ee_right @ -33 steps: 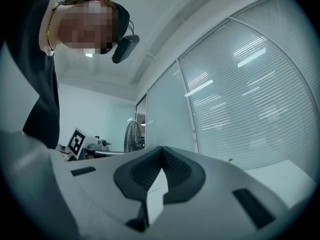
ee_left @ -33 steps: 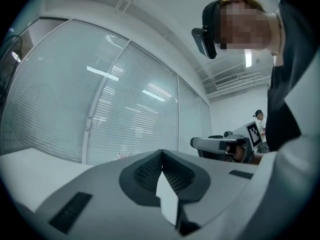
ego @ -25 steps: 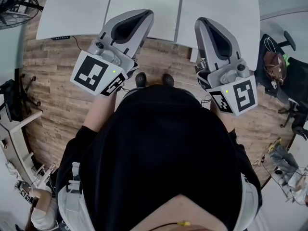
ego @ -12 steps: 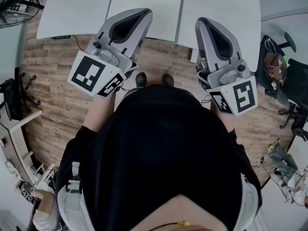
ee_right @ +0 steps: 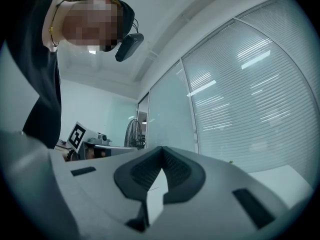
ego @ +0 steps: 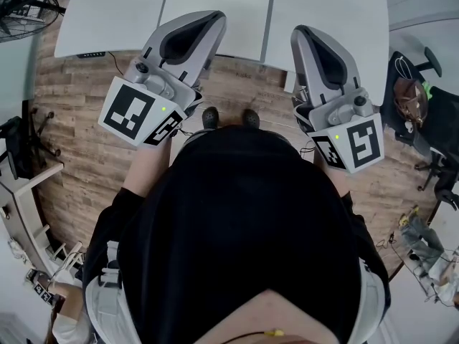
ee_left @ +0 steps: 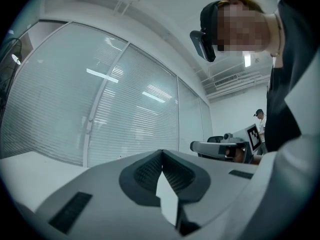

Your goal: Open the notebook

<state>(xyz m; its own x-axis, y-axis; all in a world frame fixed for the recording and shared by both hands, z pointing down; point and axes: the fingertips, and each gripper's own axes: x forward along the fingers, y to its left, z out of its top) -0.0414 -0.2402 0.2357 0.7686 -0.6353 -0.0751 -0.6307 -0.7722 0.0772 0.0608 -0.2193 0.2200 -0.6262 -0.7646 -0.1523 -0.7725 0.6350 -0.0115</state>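
A flat white rectangular notebook [ego: 244, 20] lies on the white counter [ego: 100, 13], close to its near edge, with its long side running left to right and a grey strip down its right-hand edge. The grey two-fingered left gripper [ego: 214, 20] covers its middle, so no fold can be checked. A shut cover or two spread pages would both fit what shows.

Both pairs of fingers are pressed together with nothing between them, the dark pads meeting at the tips. Both grippers are held about level, pointing out over the counter.

The left gripper's fingers overlap the notebook's near edge in the head view, though their height above it cannot be told. The grey right gripper [ego: 303, 34] sits just off the right-hand edge, so the left is nearer.
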